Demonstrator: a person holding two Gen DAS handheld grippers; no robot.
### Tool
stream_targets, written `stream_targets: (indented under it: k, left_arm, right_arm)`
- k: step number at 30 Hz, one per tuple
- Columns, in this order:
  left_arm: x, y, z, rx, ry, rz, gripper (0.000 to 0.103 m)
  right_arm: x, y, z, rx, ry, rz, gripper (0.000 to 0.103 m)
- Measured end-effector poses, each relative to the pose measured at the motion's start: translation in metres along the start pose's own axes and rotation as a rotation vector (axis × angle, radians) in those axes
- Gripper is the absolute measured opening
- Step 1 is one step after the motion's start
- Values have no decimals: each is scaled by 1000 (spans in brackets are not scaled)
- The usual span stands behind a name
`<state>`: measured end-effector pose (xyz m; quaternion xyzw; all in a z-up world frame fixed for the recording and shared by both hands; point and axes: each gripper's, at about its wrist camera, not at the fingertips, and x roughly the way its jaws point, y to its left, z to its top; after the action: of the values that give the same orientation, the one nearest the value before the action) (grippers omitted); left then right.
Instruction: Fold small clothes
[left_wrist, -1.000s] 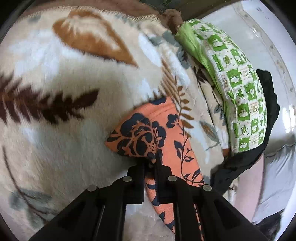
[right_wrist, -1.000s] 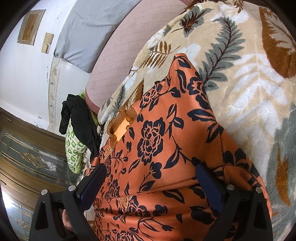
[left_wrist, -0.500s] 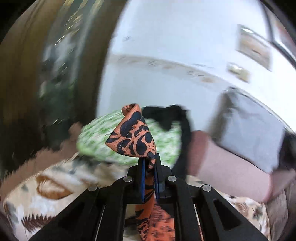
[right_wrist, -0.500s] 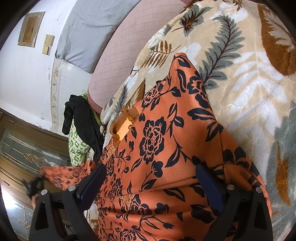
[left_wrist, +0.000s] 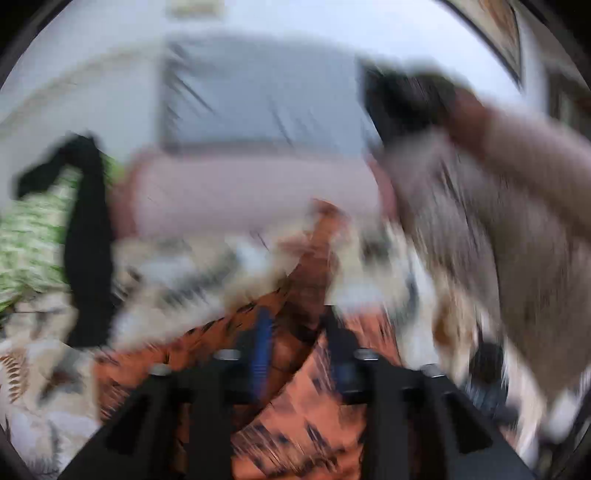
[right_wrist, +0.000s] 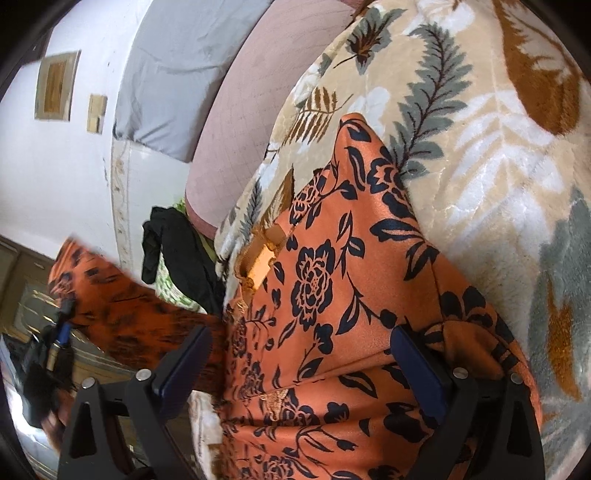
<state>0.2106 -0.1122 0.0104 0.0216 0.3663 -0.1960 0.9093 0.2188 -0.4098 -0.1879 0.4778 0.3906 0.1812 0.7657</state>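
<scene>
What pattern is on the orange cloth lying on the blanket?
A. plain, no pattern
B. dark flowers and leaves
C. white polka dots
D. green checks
B: the orange floral garment is printed with dark roses and leaves, spread over the leaf-patterned plush blanket.

Left wrist view (orange garment (left_wrist: 295, 424) included) motion-blurred

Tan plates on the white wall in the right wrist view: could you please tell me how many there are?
2: a larger framed plate high on the white wall, and a smaller plate just right of it. More may be out of view.
</scene>
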Motion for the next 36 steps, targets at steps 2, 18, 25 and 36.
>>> stream_targets:
  k: [2, 18, 25, 36]
  left_arm:
    - [12, 3, -22, 3, 50, 0, 46]
    - [2, 197, -148, -228, 179, 426, 67]
    - [17, 210, -155, -269, 180, 401, 67]
    - [-10, 221, -146, -353, 95, 353, 69]
  right_arm:
    - [-2, -1, 1, 10, -2, 13, 98]
    - [14, 25, -1, 51, 41, 49, 98]
    - [42, 13, 13, 207, 24, -148, 25]
    - [35, 54, -3, -120, 13, -524, 11]
